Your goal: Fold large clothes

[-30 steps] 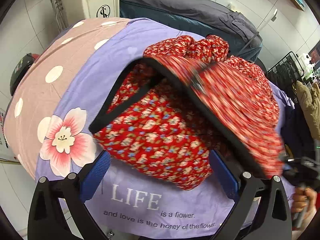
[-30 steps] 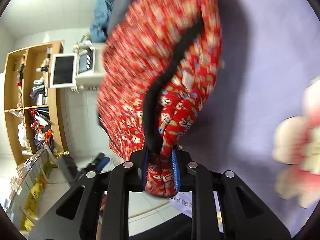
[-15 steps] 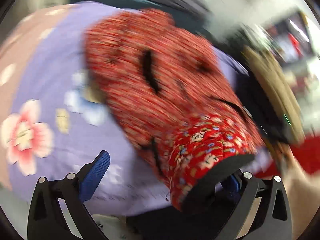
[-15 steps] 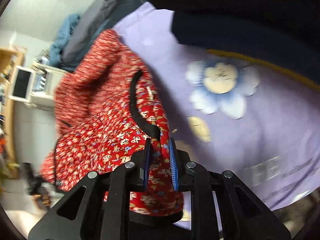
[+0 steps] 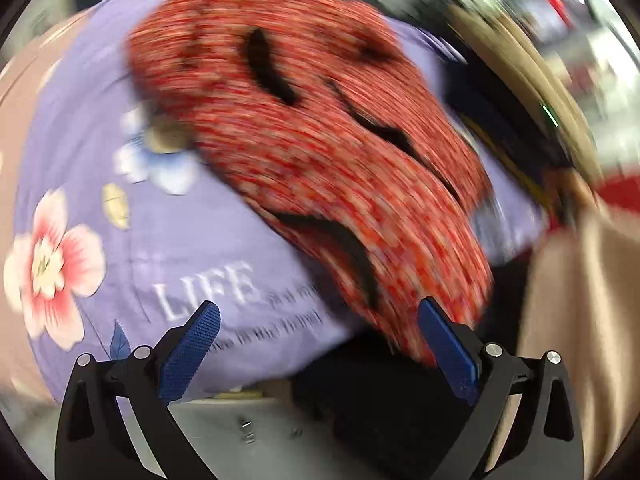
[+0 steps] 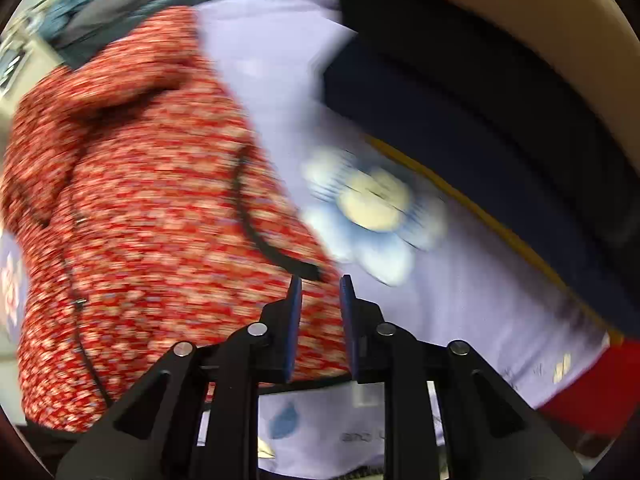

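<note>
Now the red floral garment (image 5: 320, 152) is lying bunched across the lilac flowered sheet (image 5: 168, 248) that covers the work surface, one end trailing off the near edge by the left claw (image 5: 320, 344). A second ago the right claw (image 6: 322, 300) was clamped tight on the garment's black-trimmed edge and lifting it; at this moment its pads are standing a narrow gap apart, with red cloth and the end of the black trim (image 6: 276, 252) lying at and behind that gap. The blur is hiding whether anything is being pinched, so I cannot tell whether it is gripping or has let go. The left claw is spread wide and holding nothing, as it was before, though the cloth is brushing past its right-hand pad (image 5: 448, 352).

Judging by this, the garment is being dragged and laid down rather than folded; it is looking crumpled, with no flat panel yet, so the task is seeming to be at an early stage.

Both views are heavily smeared by motion. A dark navy item with a yellow edge (image 6: 500, 128) is resting on the sheet to the right, near where the garment would be spreading, and could be crowding the fold. A pink flower print (image 5: 52, 264) is showing on the sheet's left.
</note>
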